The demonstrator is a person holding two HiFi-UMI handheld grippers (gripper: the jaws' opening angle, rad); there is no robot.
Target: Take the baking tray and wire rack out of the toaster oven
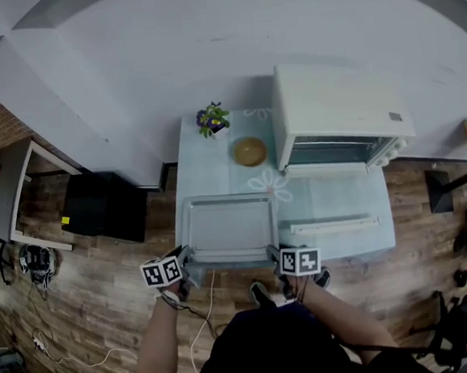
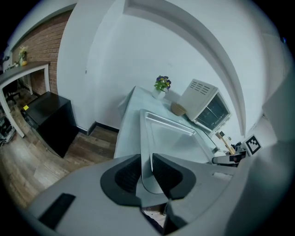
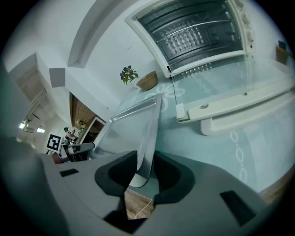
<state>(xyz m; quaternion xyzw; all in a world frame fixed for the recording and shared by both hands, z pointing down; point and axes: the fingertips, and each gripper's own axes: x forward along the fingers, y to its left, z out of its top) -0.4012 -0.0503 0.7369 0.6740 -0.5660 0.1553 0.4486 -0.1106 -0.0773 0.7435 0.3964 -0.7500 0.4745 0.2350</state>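
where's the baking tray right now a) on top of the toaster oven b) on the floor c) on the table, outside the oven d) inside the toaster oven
c: the baking tray lies on the table, left of the open door of the toaster oven.

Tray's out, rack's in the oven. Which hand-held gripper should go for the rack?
Right. The right hand-held gripper sits nearer the open toaster oven holding the wire rack, jaws slack around the baking tray rim; the left hand-held gripper clamps it.
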